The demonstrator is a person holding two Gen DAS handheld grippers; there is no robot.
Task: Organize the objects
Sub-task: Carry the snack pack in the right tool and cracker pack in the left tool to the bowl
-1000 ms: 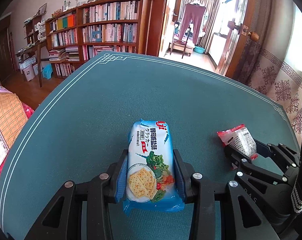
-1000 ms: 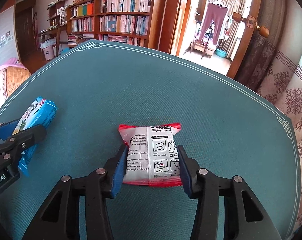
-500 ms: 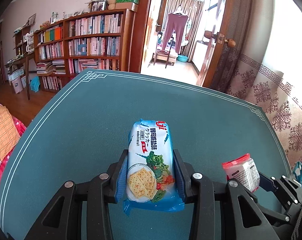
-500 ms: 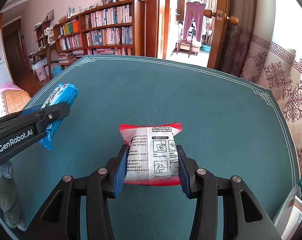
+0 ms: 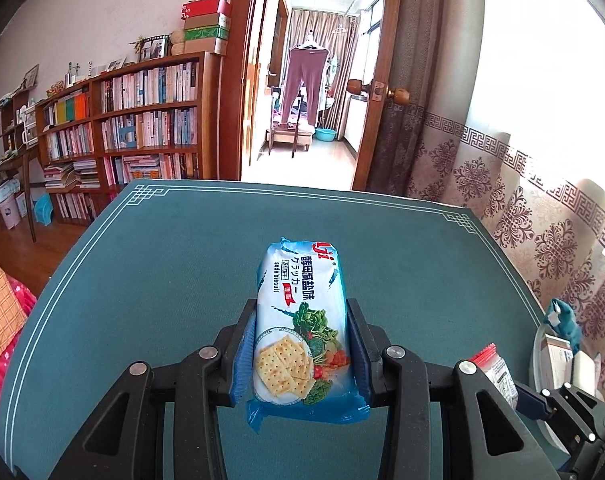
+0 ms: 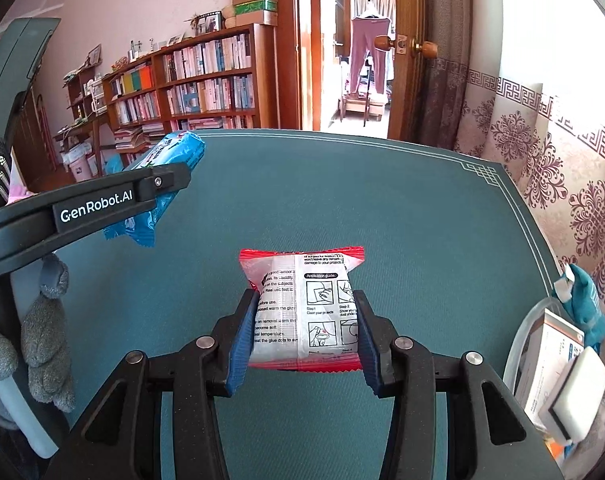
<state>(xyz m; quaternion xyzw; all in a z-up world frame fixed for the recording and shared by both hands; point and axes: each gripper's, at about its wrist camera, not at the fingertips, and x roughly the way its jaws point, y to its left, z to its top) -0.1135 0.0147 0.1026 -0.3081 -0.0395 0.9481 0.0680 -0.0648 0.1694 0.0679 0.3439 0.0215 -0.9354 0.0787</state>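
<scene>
My left gripper (image 5: 300, 344) is shut on a blue soda biscuit pack (image 5: 300, 320) and holds it above the green table (image 5: 162, 264). My right gripper (image 6: 304, 332) is shut on a white sachet with red edges (image 6: 302, 308), also lifted off the table. In the right wrist view the left gripper (image 6: 162, 184) and the biscuit pack (image 6: 166, 152) show at the left. In the left wrist view the sachet (image 5: 496, 372) shows at the lower right, held by the right gripper.
A clear container (image 6: 526, 340) at the table's right edge holds a white and orange box (image 6: 550, 356), a white sponge-like block (image 6: 578, 392) and a teal pouch (image 6: 582, 300); it also shows in the left wrist view (image 5: 540, 344). A bookshelf and an open door stand beyond the table.
Both grippers have risen and tilted up with their packs still held. The container at the right edge has come further into view.
</scene>
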